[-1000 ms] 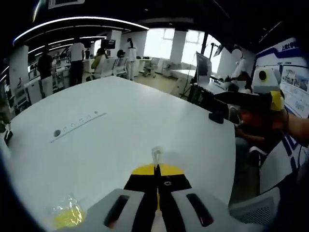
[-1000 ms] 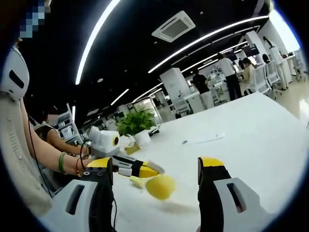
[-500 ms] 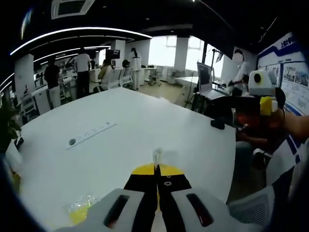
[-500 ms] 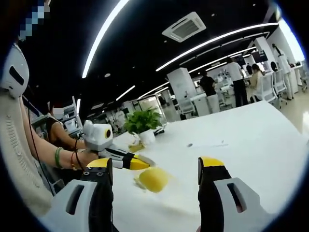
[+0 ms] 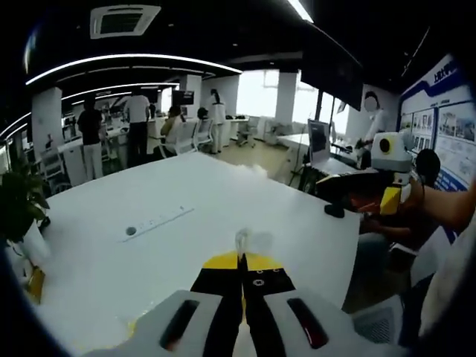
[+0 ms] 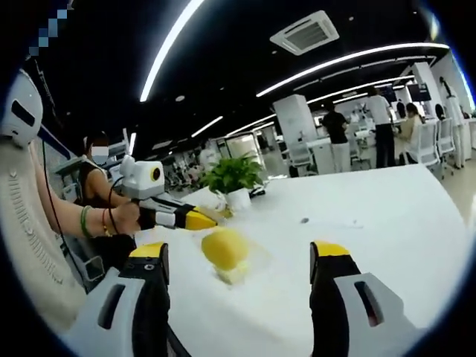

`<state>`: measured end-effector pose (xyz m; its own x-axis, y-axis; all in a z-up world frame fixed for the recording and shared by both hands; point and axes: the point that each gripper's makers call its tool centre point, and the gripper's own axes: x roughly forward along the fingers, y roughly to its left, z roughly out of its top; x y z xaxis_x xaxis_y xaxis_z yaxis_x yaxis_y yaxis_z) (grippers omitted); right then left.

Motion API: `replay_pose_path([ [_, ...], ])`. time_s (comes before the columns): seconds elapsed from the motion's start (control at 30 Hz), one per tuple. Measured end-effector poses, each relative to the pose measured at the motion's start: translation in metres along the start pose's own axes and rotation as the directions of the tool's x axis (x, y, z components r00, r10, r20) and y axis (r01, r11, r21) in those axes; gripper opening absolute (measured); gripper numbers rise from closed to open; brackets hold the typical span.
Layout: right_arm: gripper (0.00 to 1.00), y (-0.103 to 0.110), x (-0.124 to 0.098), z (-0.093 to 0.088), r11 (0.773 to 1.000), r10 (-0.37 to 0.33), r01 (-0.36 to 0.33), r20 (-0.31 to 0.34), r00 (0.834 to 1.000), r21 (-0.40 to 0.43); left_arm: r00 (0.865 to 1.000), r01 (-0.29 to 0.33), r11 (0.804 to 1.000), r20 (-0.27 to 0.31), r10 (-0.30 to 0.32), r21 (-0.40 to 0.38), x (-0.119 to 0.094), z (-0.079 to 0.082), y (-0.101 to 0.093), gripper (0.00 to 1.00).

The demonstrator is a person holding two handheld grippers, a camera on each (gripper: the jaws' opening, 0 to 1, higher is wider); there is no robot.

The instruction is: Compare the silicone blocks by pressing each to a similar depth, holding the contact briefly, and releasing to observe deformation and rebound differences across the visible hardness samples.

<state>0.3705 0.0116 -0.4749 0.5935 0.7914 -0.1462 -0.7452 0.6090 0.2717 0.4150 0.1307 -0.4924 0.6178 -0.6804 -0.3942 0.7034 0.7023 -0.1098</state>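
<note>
One yellow silicone block [image 6: 225, 248] in clear wrap

counter: white, broad surface [image 5: 223, 216] stretching ahead of the claw
power strip: flat white strip [image 5: 158, 222] on the counter, ahead and left of the claw
potted plant: green leaves in a white pot [image 6: 236, 178] at the counter's far edge, beyond the claw
ceiling unit: square vent [image 6: 304, 32] high above
people: standing by desks [image 5: 137, 126] in the background
laptop: open [image 5: 320, 141], far right
</note>
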Motion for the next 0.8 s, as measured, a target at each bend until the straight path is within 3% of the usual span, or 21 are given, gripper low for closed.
replay_pose_path([
  [0.23, 0.77, 0.015, 0.015, -0.002, 0.994, 0.052, -0.060, -0.090, 0.995, -0.094, 0.999, 0.000, 1.000, 0.045, 0.000, 0.005, -0.029, 0.019, 0.003, 0.00],
  [0.57, 0.81, 0.028, 0.033, -0.001, 0.978, 0.094, -0.123, -0.171, 0.981, -0.168, 0.998, 0.019, 1.000, 0.052, -0.018, -0.012, -0.054, 0.029, 0.002, 0.00],
  [0.8, 0.83, 0.039, 0.050, 0.015, 0.956, 0.134, -0.182, -0.209, 0.969, -0.231, 0.997, 0.028, 1.000, 0.072, -0.029, 0.006, -0.068, 0.044, 0.000, 0.00],
])
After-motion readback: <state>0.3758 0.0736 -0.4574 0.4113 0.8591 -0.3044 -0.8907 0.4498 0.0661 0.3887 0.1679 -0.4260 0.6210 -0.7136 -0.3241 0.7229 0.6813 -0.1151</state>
